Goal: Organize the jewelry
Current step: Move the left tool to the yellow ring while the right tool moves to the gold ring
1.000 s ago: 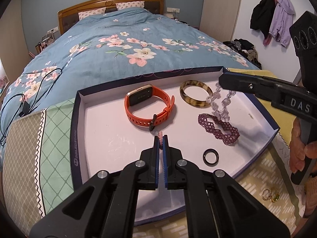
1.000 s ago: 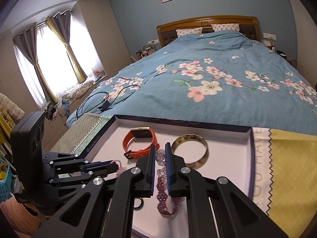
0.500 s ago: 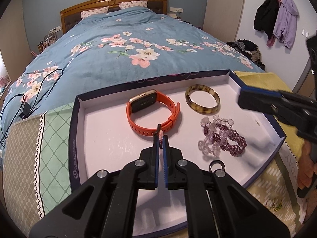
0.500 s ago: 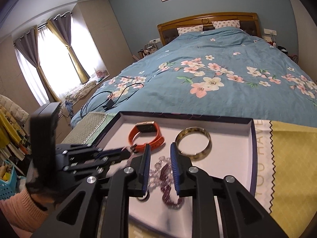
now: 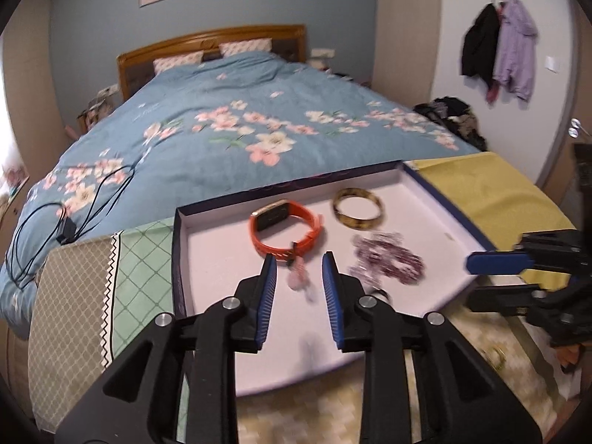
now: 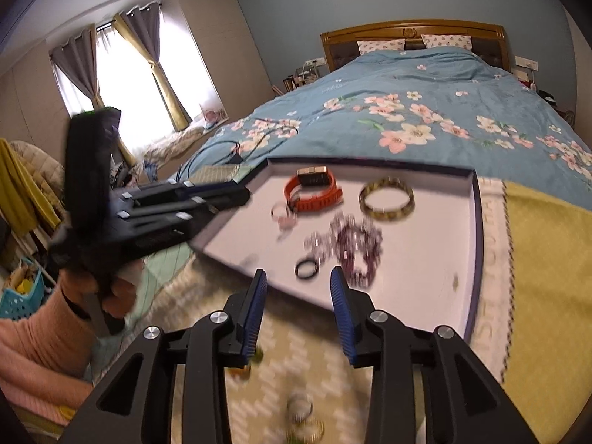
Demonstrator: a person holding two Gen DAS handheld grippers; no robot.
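Note:
A white tray (image 5: 214,259) with a dark blue rim lies on the bed's foot and also shows in the right wrist view (image 6: 436,244). In it lie an orange watch (image 5: 285,229), an amber bangle (image 5: 357,209), a purple beaded bracelet with clear beads (image 5: 388,257), a black ring (image 6: 306,269) and a small pink beaded piece (image 5: 298,275). My left gripper (image 5: 299,264) is open above the pink piece. My right gripper (image 6: 299,285) is open and empty, just in front of the tray's near edge, close to the black ring.
Small gold rings (image 6: 307,429) lie on the patterned cloth below my right gripper, one also showing in the left wrist view (image 5: 495,357). A black cable (image 5: 63,222) lies on the floral bedspread to the left. The yellow cloth (image 6: 547,277) is to the right.
My left gripper has opened and let the pink beaded piece down onto the tray. My right gripper, having dropped the clear beads on the purple bracelet, has opened wider and drawn back past the tray's near edge.

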